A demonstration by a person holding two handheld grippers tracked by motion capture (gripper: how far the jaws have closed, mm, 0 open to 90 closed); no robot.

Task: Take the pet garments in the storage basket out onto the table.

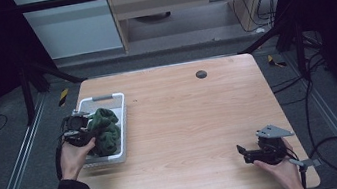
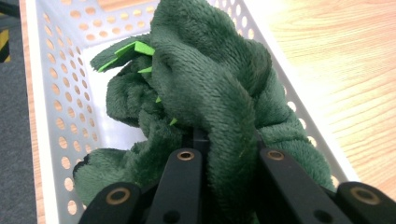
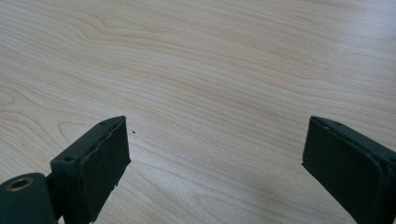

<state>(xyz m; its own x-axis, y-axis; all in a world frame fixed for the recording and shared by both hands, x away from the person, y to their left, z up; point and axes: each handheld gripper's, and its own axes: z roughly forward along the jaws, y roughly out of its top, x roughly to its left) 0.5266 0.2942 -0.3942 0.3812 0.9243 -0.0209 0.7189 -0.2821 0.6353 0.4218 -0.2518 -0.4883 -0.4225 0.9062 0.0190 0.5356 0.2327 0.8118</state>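
Writing unreadable; left tool (image 2: 224, 154) clamps green plush cloth (image 2: 205, 88).

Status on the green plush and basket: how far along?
Done: left tool is shut on the green plush.
In hand: the plush is bunched above the white basket, its lower folds inside the basket.
Left: getting it clear of the basket. Right tool is open over the bare table.

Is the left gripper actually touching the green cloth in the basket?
Touching. The left gripper view shows the left gripper with both jaws closed on a fold of the green cloth, no gap either side, above the white basket.
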